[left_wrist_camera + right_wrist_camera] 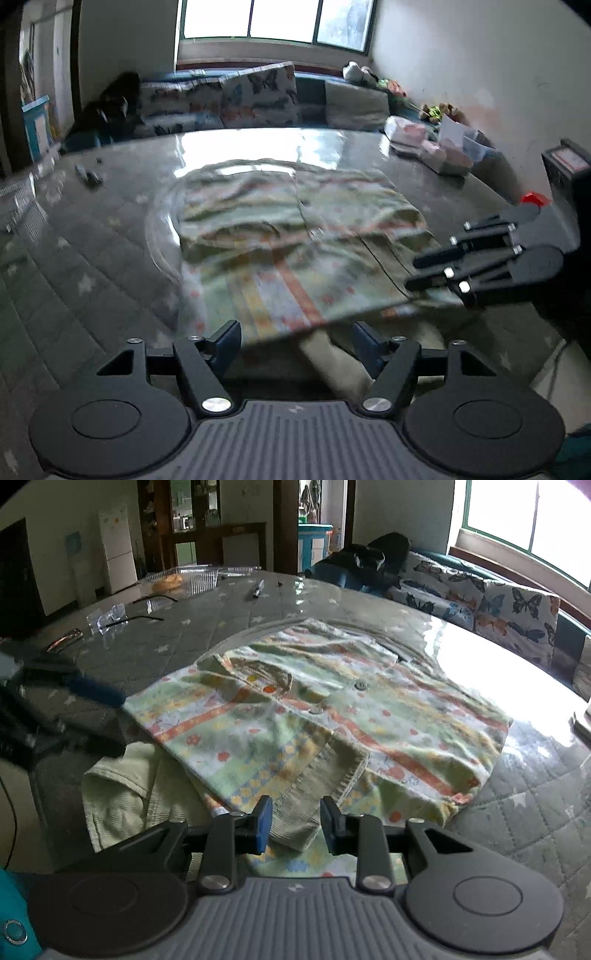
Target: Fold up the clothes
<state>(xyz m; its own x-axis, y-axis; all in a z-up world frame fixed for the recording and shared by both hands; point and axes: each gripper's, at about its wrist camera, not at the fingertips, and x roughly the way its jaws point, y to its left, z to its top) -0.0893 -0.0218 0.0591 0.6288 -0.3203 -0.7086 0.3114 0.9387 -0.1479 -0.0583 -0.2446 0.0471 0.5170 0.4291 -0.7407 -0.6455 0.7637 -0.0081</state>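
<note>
A green shirt with orange stripes and flowers (288, 236) (332, 716) lies folded on the glass-topped table (92, 258) (535, 812). My left gripper (295, 343) stands open and wide at the near hem, its pads clear of the cloth. It shows blurred at the shirt's left corner in the right wrist view (110, 720). My right gripper (295, 823) has its jaws narrowly apart; a ribbed beige cuff (306, 805) lies flat between them, not pinched. In the left wrist view it sits at the shirt's right edge (412, 274). Cream ribbed fabric (118, 786) hangs over the table's near edge.
Clear glasses (110, 620), plastic trays (192, 578) and a pen (257, 589) lie at the table's far side. Wrapped packets (424, 140) sit at the other end. A sofa with butterfly cushions (255, 96) (480, 602) runs under the window.
</note>
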